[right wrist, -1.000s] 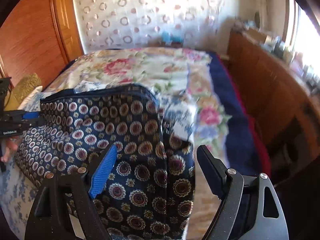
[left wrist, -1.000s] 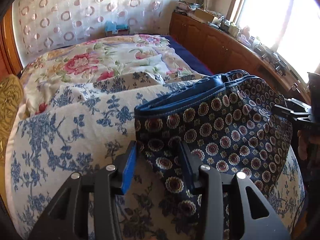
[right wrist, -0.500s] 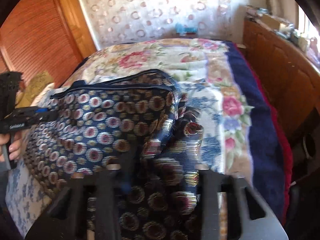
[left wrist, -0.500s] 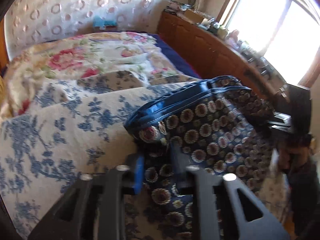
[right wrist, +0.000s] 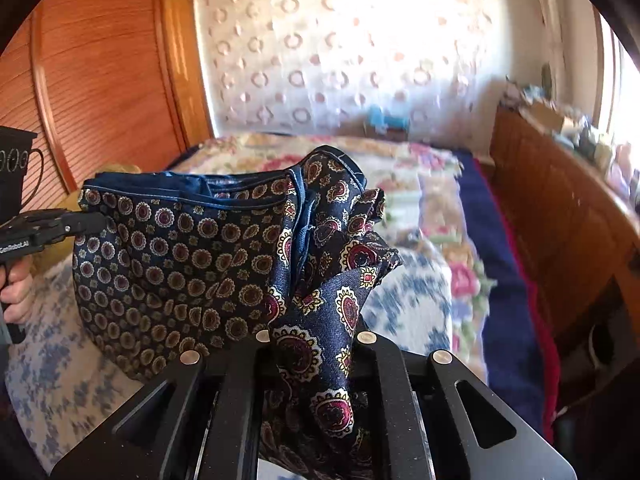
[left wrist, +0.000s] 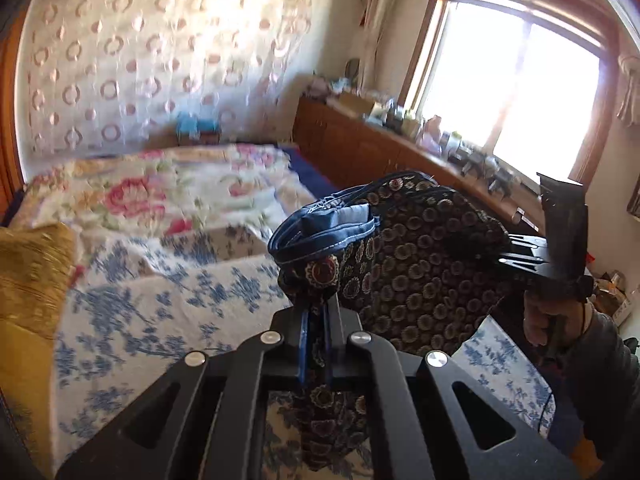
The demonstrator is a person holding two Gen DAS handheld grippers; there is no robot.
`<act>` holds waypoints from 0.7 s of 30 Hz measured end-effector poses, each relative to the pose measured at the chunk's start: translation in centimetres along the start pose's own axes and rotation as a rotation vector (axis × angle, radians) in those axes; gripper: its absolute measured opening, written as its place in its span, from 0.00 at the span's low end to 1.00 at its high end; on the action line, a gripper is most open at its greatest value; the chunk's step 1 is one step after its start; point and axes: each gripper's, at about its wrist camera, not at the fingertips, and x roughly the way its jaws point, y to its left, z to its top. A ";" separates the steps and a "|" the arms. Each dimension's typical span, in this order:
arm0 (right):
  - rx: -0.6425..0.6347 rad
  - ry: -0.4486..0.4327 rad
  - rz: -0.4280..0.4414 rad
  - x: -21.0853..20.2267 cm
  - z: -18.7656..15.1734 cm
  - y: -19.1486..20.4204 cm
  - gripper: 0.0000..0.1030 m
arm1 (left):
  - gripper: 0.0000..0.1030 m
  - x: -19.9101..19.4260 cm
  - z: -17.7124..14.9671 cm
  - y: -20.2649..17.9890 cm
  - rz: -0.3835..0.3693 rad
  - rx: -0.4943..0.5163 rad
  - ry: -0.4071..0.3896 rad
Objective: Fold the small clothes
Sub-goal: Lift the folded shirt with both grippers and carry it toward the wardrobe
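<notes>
A small navy garment with a medallion print [left wrist: 424,264] hangs in the air above the bed, stretched between both grippers. My left gripper [left wrist: 316,312] is shut on one end of it; its blue waistband [left wrist: 324,228] bunches just beyond the fingers. My right gripper [right wrist: 310,332] is shut on the other end, with folds of the garment [right wrist: 192,256] rising in front of it. Each gripper shows in the other's view, the right one [left wrist: 520,254] and the left one [right wrist: 86,220], both at the cloth's edge.
Below lies a bed with a blue-and-white floral sheet [left wrist: 152,304] and a pink floral quilt [left wrist: 160,188]. A gold pillow [left wrist: 32,272] is at the left. A wooden cabinet [left wrist: 360,144] with clutter runs under the window, and a wooden wardrobe [right wrist: 100,80] stands at the left.
Both grippers closed on the garment's ends and lifted it off the bed. The garment went from lying flat to hanging bunched between them.
</notes>
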 end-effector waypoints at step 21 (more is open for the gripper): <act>-0.393 -0.124 0.235 6.0 14.8 23.8 0.06 | 0.02 -21.6 -5.7 14.2 0.348 -0.174 -0.338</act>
